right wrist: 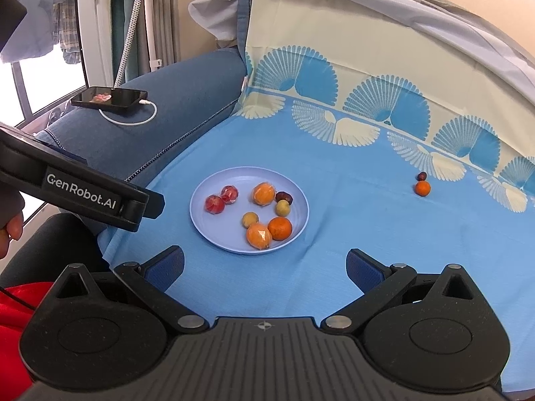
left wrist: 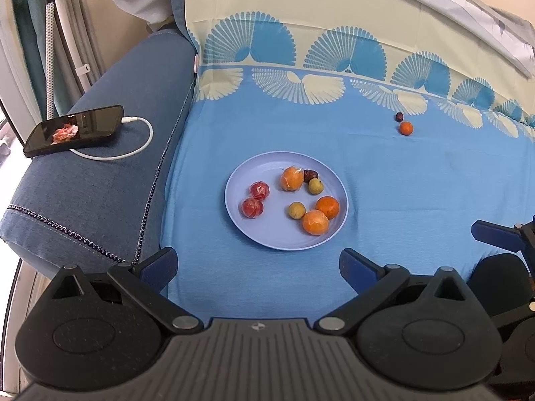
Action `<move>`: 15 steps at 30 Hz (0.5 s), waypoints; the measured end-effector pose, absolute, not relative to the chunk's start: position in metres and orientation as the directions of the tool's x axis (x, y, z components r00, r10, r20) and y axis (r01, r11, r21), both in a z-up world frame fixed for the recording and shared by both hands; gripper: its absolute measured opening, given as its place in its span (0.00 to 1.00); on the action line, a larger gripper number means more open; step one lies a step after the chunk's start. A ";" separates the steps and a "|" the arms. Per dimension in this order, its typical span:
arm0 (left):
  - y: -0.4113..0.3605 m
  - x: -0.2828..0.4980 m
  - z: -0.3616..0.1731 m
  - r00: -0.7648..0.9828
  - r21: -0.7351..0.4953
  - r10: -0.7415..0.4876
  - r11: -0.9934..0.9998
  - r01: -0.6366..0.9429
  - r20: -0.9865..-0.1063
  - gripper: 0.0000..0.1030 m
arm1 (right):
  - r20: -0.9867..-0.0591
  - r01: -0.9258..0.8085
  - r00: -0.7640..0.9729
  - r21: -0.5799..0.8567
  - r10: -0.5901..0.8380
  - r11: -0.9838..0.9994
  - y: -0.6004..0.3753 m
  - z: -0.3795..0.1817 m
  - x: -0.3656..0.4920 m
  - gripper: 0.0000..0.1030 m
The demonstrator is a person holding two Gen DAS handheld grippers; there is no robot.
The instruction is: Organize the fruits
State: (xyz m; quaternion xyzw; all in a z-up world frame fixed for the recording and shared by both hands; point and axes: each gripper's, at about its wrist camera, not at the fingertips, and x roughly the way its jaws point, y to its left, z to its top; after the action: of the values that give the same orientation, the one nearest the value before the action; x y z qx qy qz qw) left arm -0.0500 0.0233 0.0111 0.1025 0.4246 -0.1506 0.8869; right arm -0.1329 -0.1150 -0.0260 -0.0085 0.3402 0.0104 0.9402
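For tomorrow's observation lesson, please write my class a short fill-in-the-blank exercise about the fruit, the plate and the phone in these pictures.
1. Most of the fruit lies on a round ____.
2. The small orange and the dark fruit beside it lie on the ____, away from the rest.
3. The phone on the blue cushion is plugged into a white ____.
4. Both the left gripper and the right gripper are ____.

Missing words: plate; cloth; cable; open

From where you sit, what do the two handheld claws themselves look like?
Both look alike: the left claw and right claw have matte black textured bodies with ribbed centre plates, round side housings, silver pivot pins and blue-padded fingers. The right wrist view shows white "GenRobot.AI" lettering on the left claw's side. A red garment shows at lower left.
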 end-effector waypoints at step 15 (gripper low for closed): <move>0.006 -0.030 0.003 0.553 0.072 -0.155 0.927 0.367 -0.818 1.00 | -0.661 0.010 0.750 0.052 0.027 0.999 -0.134 -0.037 -0.122 0.99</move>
State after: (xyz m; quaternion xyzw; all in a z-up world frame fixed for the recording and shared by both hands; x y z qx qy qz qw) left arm -0.0303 0.0063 0.0029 0.1180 0.4483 -0.1495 0.8734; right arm -0.1217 -0.1336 -0.0373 0.0259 0.3537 0.0045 0.9350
